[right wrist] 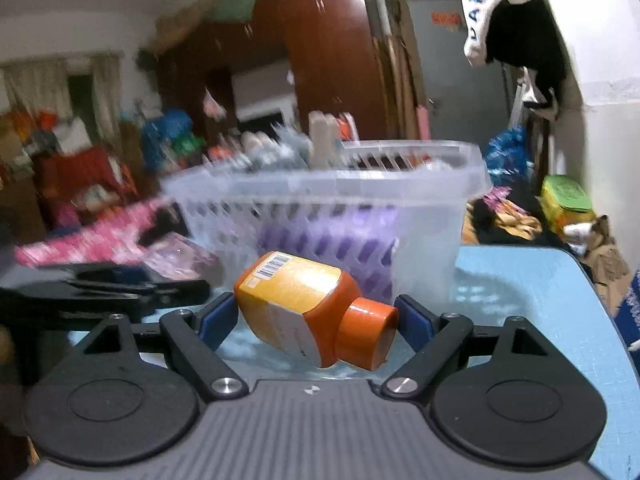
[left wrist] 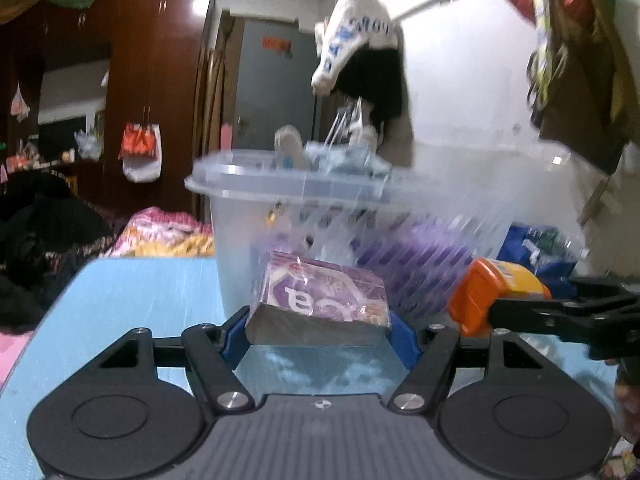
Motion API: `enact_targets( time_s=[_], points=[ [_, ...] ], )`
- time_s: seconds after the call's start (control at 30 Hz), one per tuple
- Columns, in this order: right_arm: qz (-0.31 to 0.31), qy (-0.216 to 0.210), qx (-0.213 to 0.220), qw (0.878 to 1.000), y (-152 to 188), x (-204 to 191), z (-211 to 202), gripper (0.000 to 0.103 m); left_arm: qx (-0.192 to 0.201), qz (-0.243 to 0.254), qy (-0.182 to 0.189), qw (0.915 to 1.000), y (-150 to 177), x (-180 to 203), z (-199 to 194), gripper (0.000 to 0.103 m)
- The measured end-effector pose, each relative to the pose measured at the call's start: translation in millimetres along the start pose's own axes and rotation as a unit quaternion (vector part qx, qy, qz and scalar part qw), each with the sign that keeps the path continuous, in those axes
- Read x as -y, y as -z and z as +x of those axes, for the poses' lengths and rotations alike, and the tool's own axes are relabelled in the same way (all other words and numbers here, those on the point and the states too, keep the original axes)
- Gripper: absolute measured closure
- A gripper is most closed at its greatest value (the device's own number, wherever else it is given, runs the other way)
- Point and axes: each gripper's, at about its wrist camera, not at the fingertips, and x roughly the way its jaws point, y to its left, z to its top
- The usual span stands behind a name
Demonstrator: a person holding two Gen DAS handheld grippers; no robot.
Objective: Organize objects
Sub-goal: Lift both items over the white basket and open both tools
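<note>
Purple plastic-wrapped box [left wrist: 320, 300] sits clamped between the 2 blue pads of the left gripper [left wrist: 320, 330], raised above the light blue table [left wrist: 120, 300]. Right gripper [right wrist: 316, 320] grasps a yellow bottle with an orange cap [right wrist: 304, 304] lying sideways. Both are near the clear slotted plastic basket [right wrist: 328, 200] holding purple items.

The left gripper [left wrist: 320, 326] has a grey ribbed body with a small round mark at its front edge. At each side of it sits a black round disc. Black link arms with silver screws lead to two blue fingers [left wrist: 236, 338]. The right gripper [right wrist: 316, 320] looks the same: grey ribbed body, black discs, silver screws, blue fingers [right wrist: 416, 322].
</note>
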Motion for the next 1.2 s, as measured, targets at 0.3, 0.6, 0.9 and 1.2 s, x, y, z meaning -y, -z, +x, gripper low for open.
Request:
enact_targets(
  time_s=[0.3,0.6,0.9,1.2],
  points=[
    [-0.028,0.007,0.075,0.997,-37,-13,-51,0.016,0.083,0.028,0.023,0.9959,-52,26,-49,0.030],
    [-0.066,0.074,0.061,0.993,-131,0,19,0.016,-0.011,0.000,-0.036,0.9993,-150,0,36,0.030],
    [-0.045,0.091,-0.001,0.995,-135,16,73,0.016,-0.060,0.010,-0.024,0.9978,-143,-7,67,0.029],
    [-0.038,0.089,0.010,0.995,-127,19,63,0.000,-0.059,0.037,-0.010,0.9975,-128,-8,61,0.004]
  ],
)
